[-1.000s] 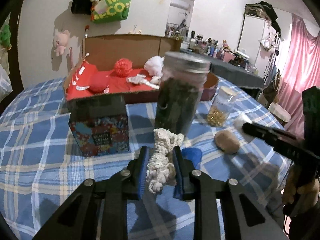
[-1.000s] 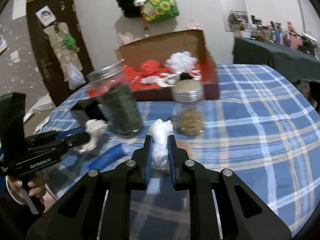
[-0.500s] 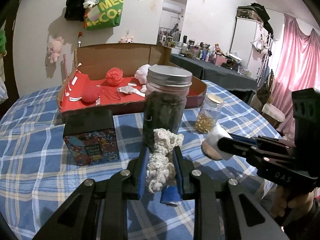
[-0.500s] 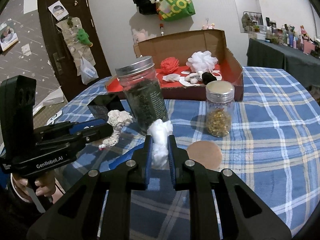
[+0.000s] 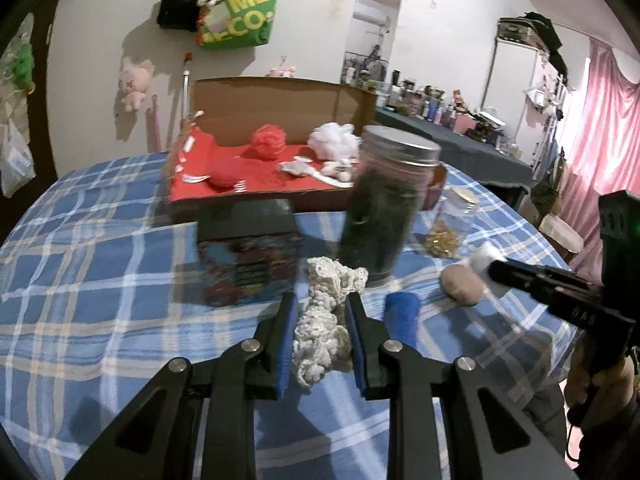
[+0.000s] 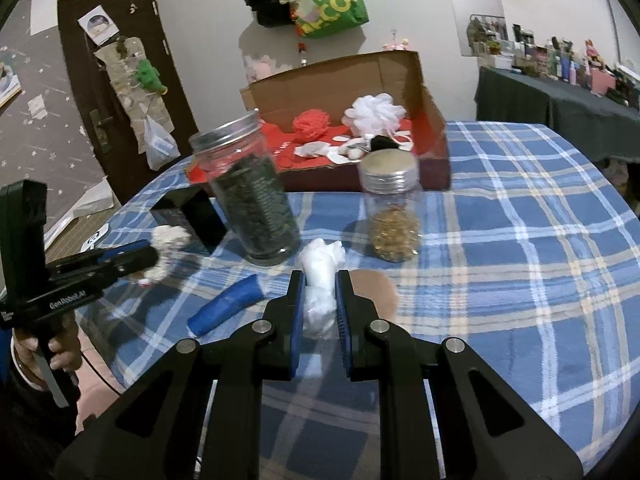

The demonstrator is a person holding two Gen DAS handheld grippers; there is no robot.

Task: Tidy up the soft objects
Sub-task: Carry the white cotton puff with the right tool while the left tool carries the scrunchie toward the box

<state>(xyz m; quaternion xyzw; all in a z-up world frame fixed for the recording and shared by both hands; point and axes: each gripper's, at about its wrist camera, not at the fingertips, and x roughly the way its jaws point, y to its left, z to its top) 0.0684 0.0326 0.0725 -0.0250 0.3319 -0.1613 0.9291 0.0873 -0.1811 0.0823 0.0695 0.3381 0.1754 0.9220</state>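
Note:
My left gripper (image 5: 320, 304) is shut on a cream knitted cloth (image 5: 324, 320), held above the blue plaid table (image 5: 100, 280); both also show in the right wrist view (image 6: 168, 248). My right gripper (image 6: 320, 280) is shut on a white crumpled soft wad (image 6: 320, 280), also seen in the left wrist view (image 5: 482, 260). A cardboard box with a red lining (image 5: 304, 184) stands at the back and holds a red pouf (image 5: 268, 142), a white pouf (image 5: 334, 140) and small soft items.
A tall dark-filled jar (image 6: 252, 196), a small jar of golden bits (image 6: 394, 216) and a dark printed tin (image 5: 248, 252) stand between me and the box. A blue roll (image 6: 228, 308) and a tan disc (image 6: 376, 284) lie on the table.
Both grippers have moved forward and lower toward the jars and box, still holding their soft items. The left view has swung left, so the jars sit further right.

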